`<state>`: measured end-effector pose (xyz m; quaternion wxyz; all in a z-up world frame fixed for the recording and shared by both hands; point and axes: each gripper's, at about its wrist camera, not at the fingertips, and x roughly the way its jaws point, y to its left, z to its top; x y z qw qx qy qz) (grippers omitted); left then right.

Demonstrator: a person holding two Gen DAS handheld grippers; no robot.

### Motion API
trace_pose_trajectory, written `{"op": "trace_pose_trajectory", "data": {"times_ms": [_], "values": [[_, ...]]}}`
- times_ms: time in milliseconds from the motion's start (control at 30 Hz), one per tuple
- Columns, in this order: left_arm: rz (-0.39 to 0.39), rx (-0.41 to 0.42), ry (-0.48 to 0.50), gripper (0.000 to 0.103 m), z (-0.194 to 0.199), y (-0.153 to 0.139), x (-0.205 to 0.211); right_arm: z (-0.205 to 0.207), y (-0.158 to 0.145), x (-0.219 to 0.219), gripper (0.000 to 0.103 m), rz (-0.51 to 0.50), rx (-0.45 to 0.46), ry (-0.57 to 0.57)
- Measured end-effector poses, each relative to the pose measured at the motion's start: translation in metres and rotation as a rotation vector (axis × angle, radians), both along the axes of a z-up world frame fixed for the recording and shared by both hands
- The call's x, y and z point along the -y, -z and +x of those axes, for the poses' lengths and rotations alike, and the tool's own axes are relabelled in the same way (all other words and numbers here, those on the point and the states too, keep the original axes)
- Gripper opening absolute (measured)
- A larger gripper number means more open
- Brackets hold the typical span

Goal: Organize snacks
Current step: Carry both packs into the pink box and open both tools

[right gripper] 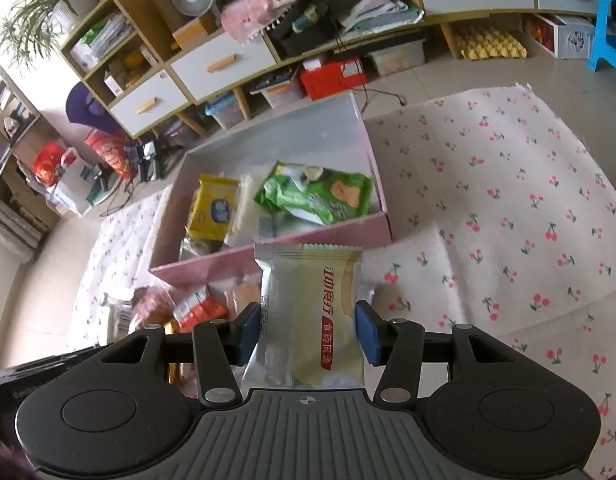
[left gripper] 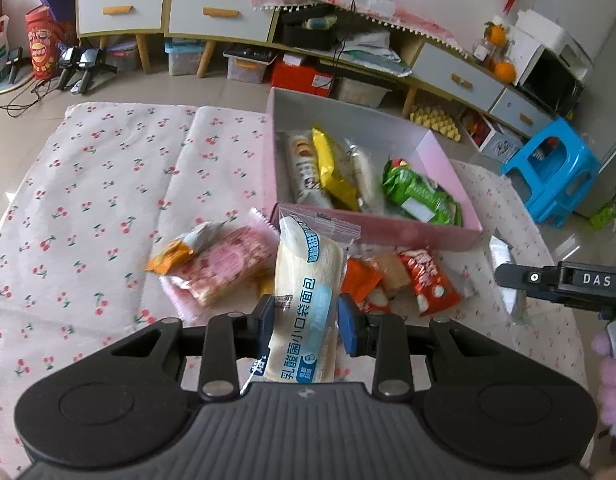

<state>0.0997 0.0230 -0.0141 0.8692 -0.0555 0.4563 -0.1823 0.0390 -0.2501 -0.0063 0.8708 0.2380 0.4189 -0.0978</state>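
Two snack packets (left gripper: 304, 300) (right gripper: 313, 312), each between hand-held gripper (left gripper: 306, 320) (right gripper: 308, 330) pads.

Both pictures are bright with soft daylight, and the shadows are faint. The round lens bends things near the edges, so the cabinet (left gripper: 220, 16) curves and the corners go dark. In the right wrist view the loose snacks (right gripper: 180, 308) at the lower left are smeared with blur, and shiny wrappers like the green packet (left gripper: 419, 196) catch small spots of glare.
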Motion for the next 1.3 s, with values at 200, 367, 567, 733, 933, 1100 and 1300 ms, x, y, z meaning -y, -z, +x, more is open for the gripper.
{"op": "trace_pose_trajectory", "data": {"times_ms": [200,367,567,733,933,1100,1300], "values": [[-0.044,0.002,-0.040,0.031,0.010,-0.002,0.014,0.012,-0.006,-0.001,0.049,0.020,0.029,0.021],[-0.083,0.014,-0.088,0.030,0.022,-0.005,0.025,0.021,-0.007,0.006,0.049,0.059,0.049,0.069],[-0.117,0.028,-0.089,0.030,0.044,-0.014,0.042,0.042,-0.010,0.023,0.050,0.127,0.081,0.111],[-0.148,0.020,-0.064,0.030,0.066,-0.009,0.059,0.067,-0.015,0.035,0.050,0.078,0.080,0.110],[-0.104,0.046,-0.050,0.030,0.093,-0.005,0.077,0.087,-0.004,0.057,0.050,0.133,0.114,0.156],[-0.086,0.040,-0.060,0.031,0.111,-0.001,0.086,0.104,0.013,0.069,0.050,0.154,0.120,0.158],[-0.050,0.061,-0.046,0.030,0.133,0.000,0.099,0.120,0.021,0.070,0.050,0.111,0.149,0.116]]}}
